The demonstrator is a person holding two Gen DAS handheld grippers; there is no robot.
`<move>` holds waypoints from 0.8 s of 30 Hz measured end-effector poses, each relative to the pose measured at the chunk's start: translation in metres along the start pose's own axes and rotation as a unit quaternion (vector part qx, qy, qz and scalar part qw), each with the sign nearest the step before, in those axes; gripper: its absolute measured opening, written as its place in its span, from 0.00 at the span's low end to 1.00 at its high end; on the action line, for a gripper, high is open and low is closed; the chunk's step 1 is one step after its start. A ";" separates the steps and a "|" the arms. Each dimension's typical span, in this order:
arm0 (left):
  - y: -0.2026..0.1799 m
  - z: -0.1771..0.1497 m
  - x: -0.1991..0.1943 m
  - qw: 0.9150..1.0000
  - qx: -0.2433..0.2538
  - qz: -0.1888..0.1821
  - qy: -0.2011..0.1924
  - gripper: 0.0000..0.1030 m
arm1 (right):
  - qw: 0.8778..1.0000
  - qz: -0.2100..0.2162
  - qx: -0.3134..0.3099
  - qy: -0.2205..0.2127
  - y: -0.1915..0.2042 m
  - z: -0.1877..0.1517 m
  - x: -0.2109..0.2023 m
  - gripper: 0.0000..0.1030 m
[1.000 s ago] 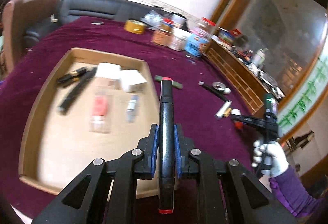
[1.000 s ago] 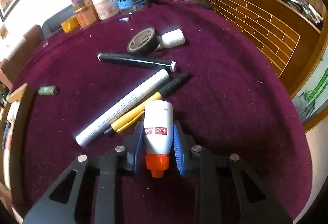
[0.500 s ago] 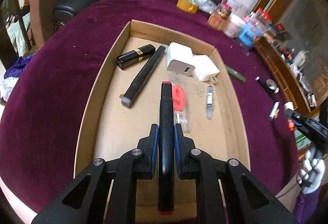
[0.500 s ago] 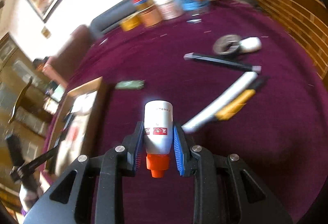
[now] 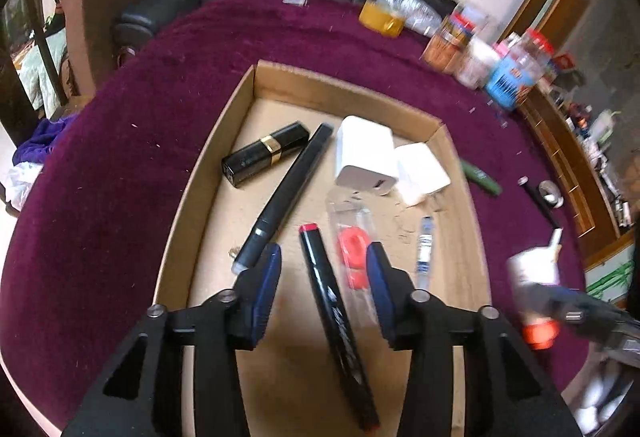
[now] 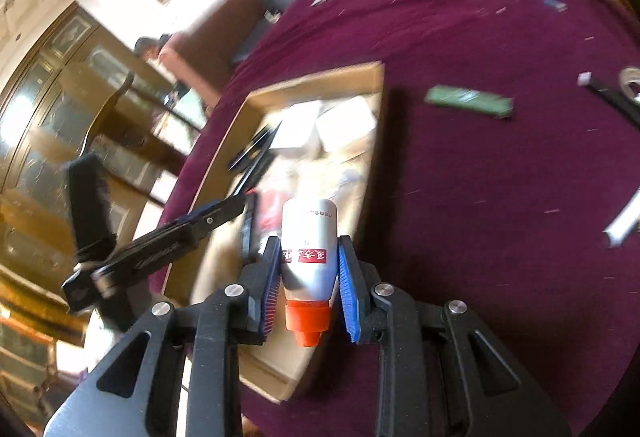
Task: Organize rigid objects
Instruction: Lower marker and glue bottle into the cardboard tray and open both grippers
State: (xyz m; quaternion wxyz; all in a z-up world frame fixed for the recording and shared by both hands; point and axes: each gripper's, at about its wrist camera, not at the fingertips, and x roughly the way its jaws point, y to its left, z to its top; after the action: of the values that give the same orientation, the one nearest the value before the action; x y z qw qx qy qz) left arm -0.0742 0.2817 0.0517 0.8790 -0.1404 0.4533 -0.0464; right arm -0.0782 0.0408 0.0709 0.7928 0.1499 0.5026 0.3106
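While its jaws opened, the left claw (image 5: 323,262) straddles the marker (image 5: 335,321).

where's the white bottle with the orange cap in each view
Left wrist view: the white bottle is at the right edge, blurred, held in the right gripper beside the cardboard box.
Right wrist view: the bottle is at bottom centre, clamped between the blue pads, cap toward the camera.
Shared landmark: the cardboard box on the purple cloth.
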 end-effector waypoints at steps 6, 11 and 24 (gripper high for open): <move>0.016 -0.024 -0.052 0.996 -0.041 -0.017 -0.073 0.56 | 1.000 0.003 -0.007 0.029 0.025 0.008 0.044 0.24; 0.037 -0.038 -0.070 0.990 -0.098 -0.028 -0.102 0.57 | 0.999 -0.010 0.002 0.041 0.029 0.019 0.075 0.24; 0.047 -0.046 -0.066 0.987 -0.121 -0.024 -0.106 0.62 | 0.997 -0.073 -0.005 -0.022 0.019 0.027 0.047 0.25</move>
State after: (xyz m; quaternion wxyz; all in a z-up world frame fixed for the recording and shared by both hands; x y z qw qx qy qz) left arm -0.1523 0.3311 0.0649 0.8972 -0.2612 0.3560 0.0030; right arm -0.0468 0.0869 0.0602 0.8248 0.1157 0.4934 0.2508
